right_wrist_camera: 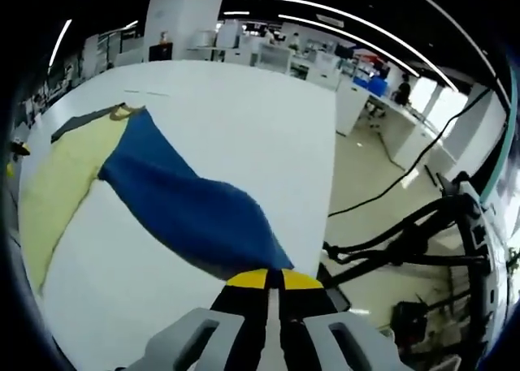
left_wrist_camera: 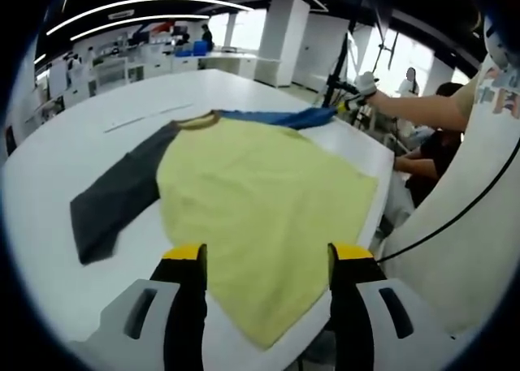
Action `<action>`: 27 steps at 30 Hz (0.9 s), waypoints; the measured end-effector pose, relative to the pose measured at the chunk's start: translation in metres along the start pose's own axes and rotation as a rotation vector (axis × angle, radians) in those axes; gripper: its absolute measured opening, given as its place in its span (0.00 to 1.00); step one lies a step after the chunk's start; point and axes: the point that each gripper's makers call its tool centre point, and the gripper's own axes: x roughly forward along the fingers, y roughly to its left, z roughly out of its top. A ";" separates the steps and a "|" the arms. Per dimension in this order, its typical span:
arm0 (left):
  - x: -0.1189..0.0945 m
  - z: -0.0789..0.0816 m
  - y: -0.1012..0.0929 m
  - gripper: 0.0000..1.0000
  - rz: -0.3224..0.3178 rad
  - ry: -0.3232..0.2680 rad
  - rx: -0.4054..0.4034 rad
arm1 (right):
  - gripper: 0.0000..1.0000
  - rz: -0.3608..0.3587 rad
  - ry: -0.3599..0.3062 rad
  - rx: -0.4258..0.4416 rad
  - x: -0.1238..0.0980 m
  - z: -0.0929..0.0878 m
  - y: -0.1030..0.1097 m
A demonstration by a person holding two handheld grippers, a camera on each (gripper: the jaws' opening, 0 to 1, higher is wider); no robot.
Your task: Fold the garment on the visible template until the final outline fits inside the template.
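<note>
A shirt lies flat on the white table [left_wrist_camera: 97, 144], with a yellow body [left_wrist_camera: 260, 200], a dark grey sleeve [left_wrist_camera: 110, 209] to the left and a blue sleeve [left_wrist_camera: 284, 117] at the far side. My left gripper [left_wrist_camera: 268, 253] stands open at the near hem, its jaws wide apart with the yellow cloth between and below them. My right gripper [right_wrist_camera: 268, 278] is shut on the end of the blue sleeve [right_wrist_camera: 187, 209], which stretches from its tips back to the yellow body [right_wrist_camera: 57, 184]. In the left gripper view the right gripper [left_wrist_camera: 363, 85] is at the table's far right edge, in a person's hand.
A thin pale strip [left_wrist_camera: 146, 117] lies on the table beyond the grey sleeve. The table edge [right_wrist_camera: 325, 192] drops to the floor, where a black stand with cables [right_wrist_camera: 422, 241] is. A seated person [left_wrist_camera: 435, 148] is at the right; office benches [left_wrist_camera: 162, 54] stand behind.
</note>
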 end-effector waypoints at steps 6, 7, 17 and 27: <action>-0.004 -0.005 0.001 0.57 0.006 0.003 -0.010 | 0.07 -0.027 -0.035 0.068 -0.006 0.002 -0.008; -0.004 -0.006 0.000 0.57 0.006 0.004 -0.010 | 0.08 -0.029 -0.039 0.083 -0.007 0.002 -0.008; -0.003 -0.007 -0.001 0.57 0.003 0.009 -0.004 | 0.17 -0.015 -0.068 0.196 0.000 0.000 -0.001; -0.002 -0.007 0.000 0.56 0.010 0.017 -0.010 | 0.18 -0.013 -0.050 0.293 0.015 -0.007 0.000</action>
